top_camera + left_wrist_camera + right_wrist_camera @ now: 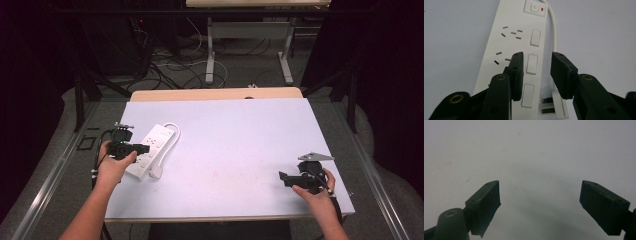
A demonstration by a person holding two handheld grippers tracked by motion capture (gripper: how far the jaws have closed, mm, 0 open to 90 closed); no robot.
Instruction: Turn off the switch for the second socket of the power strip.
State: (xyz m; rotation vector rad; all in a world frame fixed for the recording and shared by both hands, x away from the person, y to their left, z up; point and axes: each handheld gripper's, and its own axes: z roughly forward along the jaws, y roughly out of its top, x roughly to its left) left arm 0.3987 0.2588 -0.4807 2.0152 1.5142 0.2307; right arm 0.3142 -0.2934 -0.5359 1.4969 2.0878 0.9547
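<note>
A white power strip (150, 150) lies on the white table top (240, 145) at the left, its cable (172, 131) looping back to a white plug (156, 172) beside its near end. My left gripper (144, 148) hovers over the strip. In the left gripper view the strip (506, 37) shows sockets, a row of rocker switches and a main button with a red light. My left gripper (536, 62) stands part open: one jaw is over the strip's face, the other at its right edge by the plug (554, 106). My right gripper (283, 178) is held at the right, open and empty (540, 195).
The table's wooden far edge (215, 93) borders a floor with cables and the legs of another desk (210, 55). Metal rails (50, 175) run along both sides of the table. Dark curtains close off left and right.
</note>
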